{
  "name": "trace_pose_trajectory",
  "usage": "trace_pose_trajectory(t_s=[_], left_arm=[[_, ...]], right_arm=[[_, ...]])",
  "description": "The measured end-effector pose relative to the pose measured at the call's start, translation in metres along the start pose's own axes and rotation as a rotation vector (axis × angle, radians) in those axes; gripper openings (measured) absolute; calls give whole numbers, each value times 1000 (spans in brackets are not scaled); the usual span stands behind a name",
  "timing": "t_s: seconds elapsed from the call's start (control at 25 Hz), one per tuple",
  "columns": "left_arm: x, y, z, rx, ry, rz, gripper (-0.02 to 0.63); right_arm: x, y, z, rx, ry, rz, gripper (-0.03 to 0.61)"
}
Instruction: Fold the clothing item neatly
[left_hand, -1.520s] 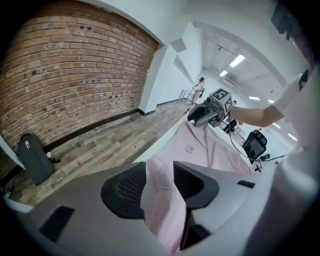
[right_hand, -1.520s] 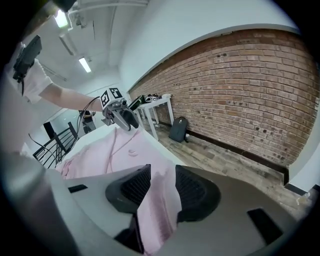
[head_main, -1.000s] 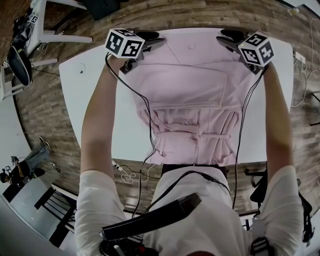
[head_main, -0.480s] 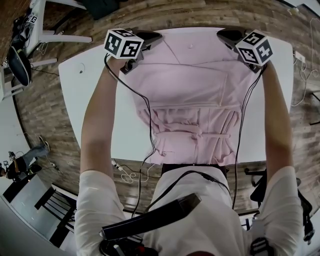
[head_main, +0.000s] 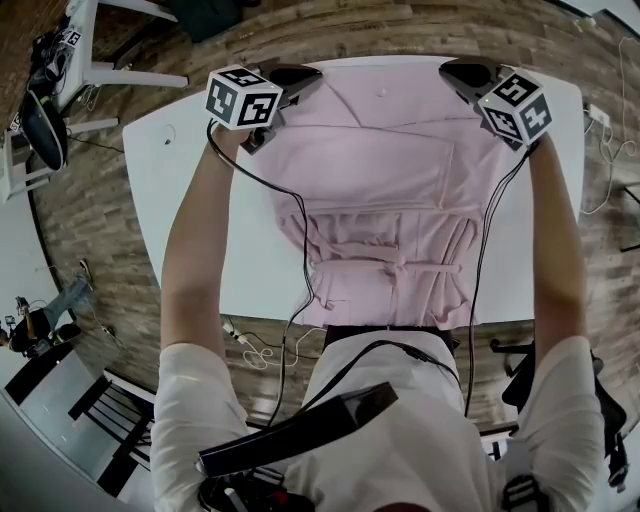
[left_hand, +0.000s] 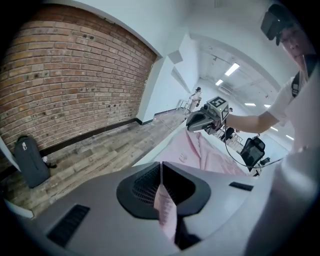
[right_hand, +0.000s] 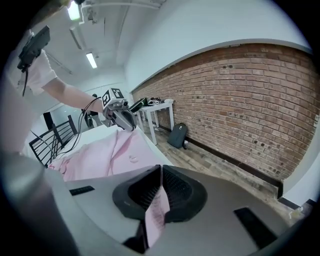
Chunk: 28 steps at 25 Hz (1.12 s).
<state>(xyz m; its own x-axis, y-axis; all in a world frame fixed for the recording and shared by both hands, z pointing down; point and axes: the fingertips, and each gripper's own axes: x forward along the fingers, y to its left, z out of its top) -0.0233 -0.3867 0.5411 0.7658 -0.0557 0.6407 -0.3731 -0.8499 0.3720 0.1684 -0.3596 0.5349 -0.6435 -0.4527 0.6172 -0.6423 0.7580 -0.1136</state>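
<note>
My left gripper (head_main: 298, 76) is closed down on a thin fold of the pink garment (head_main: 385, 190). In the left gripper view a strip of the cloth stands pinched between the two dark ribbed pads. Its jaws have just been closing, with that fabric between them. My right gripper (head_main: 462, 72) is the same: its jaws have just been closing too, and the right gripper view shows a pink strip clamped between the pads.

The garment lies spread on the white desk (head_main: 190, 200), and I hold it at its two far corners, one in each gripper. It is a pale, even pink. The far part is fairly smooth, with a small button (head_main: 381, 92) near the far edge and long seams running across. The near part is bunched into soft vertical gathers, with a narrow tie band (head_main: 425, 271) lying across them. Its near end reaches the desk's near edge at my waist. In the left gripper view the cloth slopes up from the desk to the right gripper.

The desk stands on a wood plank floor (head_main: 90, 210). A red brick wall (left_hand: 65, 85) runs along one side, and a dark backpack (left_hand: 30, 161) sits at its foot. Black cables (head_main: 292, 235) trail from both grippers over my arms.
</note>
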Motion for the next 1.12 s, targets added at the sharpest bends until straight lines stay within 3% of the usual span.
trace_pose_trajectory(t_s=[0.24,0.6,0.88,1.12], left_arm=[[-12,-15,11,60,-48,38,17],[-27,-54,7,274,-113,208,17],[-32,-76,-10,304,-136,241,17],[-32,-91,-29,491,-116,397,17]], right_arm=[[-15,12,9,-69,-41,-20,20],[-35,53,6,-277,-44,-78,20],[-42,74,-4,-289,-46,-81,21],[-44,92,-15,-345,-66,-152,20]])
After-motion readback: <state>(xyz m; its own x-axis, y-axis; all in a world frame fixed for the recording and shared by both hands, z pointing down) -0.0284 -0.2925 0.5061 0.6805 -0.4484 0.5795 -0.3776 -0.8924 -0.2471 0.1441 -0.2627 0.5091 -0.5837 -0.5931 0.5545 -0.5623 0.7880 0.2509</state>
